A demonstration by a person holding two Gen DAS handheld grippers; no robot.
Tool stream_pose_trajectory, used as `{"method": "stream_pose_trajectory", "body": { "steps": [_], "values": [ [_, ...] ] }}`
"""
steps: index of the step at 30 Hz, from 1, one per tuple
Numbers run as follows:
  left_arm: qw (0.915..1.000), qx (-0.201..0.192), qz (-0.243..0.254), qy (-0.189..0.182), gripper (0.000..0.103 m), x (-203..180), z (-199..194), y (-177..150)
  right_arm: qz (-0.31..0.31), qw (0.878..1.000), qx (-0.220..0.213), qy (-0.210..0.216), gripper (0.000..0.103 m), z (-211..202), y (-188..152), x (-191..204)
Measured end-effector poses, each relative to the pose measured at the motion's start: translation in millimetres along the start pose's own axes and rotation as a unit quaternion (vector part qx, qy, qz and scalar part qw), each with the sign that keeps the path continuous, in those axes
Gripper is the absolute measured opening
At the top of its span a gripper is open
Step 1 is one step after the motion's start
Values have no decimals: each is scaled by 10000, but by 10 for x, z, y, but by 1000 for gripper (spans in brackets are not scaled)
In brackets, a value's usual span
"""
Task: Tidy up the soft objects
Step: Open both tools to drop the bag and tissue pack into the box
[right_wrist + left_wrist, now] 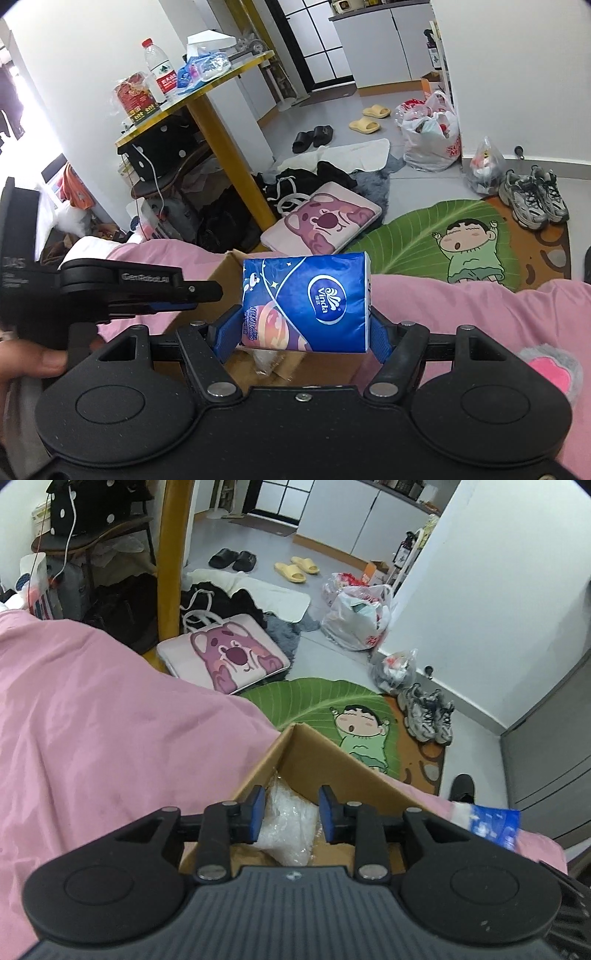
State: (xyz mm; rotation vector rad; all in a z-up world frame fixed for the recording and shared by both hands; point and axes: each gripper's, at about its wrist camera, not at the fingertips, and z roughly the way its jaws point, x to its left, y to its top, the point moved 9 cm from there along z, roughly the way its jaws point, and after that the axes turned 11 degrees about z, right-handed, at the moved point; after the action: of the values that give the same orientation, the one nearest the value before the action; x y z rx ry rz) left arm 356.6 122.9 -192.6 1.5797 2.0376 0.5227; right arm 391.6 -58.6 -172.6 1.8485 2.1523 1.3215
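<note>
- Nearest to us, lower centre of the right wrist view: our right gripper (301, 334), its blue pads pinching a tissue pack (306, 301) by its two short ends.
- Tissue pack: blue printed film over soft tissue; we judge it light, squashy and somewhat slick. The end-to-end hold looks sound, since the pack bulges little between the pads. It rises out of the fingers into mid-frame and hangs above the cardboard box (221, 275).
- Same pack, left wrist view: only a blue corner shows at the lower right edge (493, 821), well apart from our left fingers.
- Left gripper (290, 814), lower centre of its own view: fingers spread, nothing between them touching either pad as far as we can tell. It hovers over the box's open top.
- Cardboard box (332, 760), centre of frame: open, resting on the pink quilt (110, 720), with one corner pointing up the frame.
- Clear plastic bag (291, 823): lies inside the box, seen through the gap between the left fingers; crinkly, soft, likely very light and slippery.
- Pink-and-grey plush item (554, 369), lower right of the right wrist view: on the quilt beside the box, not yet boxed; we judge a pinch on its fluffy edge would do.
</note>
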Motion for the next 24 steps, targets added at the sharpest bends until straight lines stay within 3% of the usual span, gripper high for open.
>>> {"method": "stream_pose_trajectory", "body": {
  "steps": [4, 24],
  "values": [
    [9995, -283, 22, 100, 43, 80, -137, 31, -71, 10000, 36, 22, 67, 54, -11, 97],
    [9994, 205, -290, -57, 43, 542, -129, -262, -317, 9989, 299, -175, 70, 411, -115, 325]
  ]
}}
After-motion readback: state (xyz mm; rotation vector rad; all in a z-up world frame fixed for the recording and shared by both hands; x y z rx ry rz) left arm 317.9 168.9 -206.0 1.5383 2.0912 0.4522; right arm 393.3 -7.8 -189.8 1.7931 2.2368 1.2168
